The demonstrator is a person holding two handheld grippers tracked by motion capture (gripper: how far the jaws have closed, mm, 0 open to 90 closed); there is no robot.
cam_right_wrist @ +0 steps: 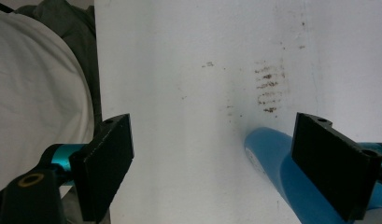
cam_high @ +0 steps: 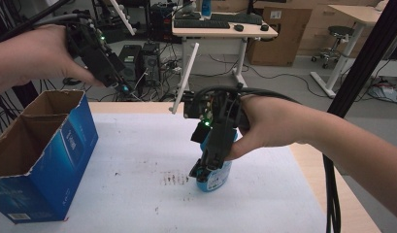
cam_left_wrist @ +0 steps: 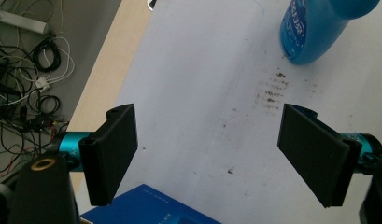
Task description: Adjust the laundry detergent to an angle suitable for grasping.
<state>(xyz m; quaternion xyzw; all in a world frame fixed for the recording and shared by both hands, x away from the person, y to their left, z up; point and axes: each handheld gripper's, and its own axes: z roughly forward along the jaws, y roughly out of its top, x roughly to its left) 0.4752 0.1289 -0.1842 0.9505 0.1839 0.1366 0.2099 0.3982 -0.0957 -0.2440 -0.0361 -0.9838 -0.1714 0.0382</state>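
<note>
My right gripper [cam_high: 198,172] sits low at centre frame in the high view, jaws spread wide, gripping nothing. The blue bottle [cam_high: 216,177] stands on the white table cover [cam_high: 138,145] right beside it; in the right gripper view the bottle [cam_right_wrist: 272,154] lies lower right, next to the right-hand jaw, not between the two. My left gripper [cam_high: 119,86] hovers upper left, jaws wide and empty, above the open blue carton [cam_high: 65,155]. Brown smudges [cam_high: 174,178] lie just left of the bottle.
</note>
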